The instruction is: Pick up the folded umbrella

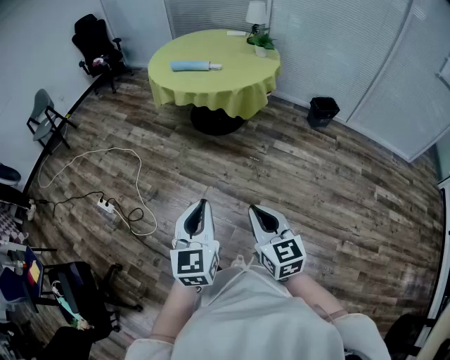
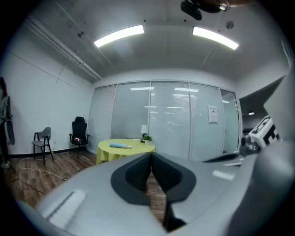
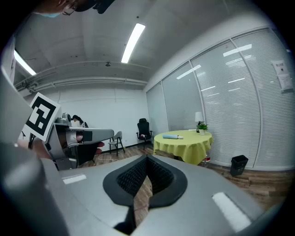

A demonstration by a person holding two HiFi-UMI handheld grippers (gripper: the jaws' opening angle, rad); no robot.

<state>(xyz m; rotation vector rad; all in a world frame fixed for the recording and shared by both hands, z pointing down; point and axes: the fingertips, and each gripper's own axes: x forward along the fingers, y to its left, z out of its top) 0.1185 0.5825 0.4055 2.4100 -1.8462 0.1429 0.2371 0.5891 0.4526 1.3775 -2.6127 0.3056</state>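
Hardly begun. Lying untouched on the yellow-draped round bench (image 1: 242, 83) at the far side of the room: the folded umbrella (image 1: 195, 66), pale blue as far as can be made out from here. Shut tight and empty, both left tongs (image 1: 203, 203) and right tongs (image 1: 254, 209), low over the wooden floor (image 1: 316, 183), well apart from the bench. Left to do: approach, open, grip, lift.

Most of the table base (image 1: 216, 121) is covered by the yellow tablecloth (image 1: 232, 84), and the lamp (image 1: 256, 13) gets clipped by the top edge. The folded umbrella (image 2: 120, 145) is seen so tiny from the left gripper view that its handle can't be made out. A dark shape (image 1: 8, 173) is cut off at the left edge, so it can't be identified.
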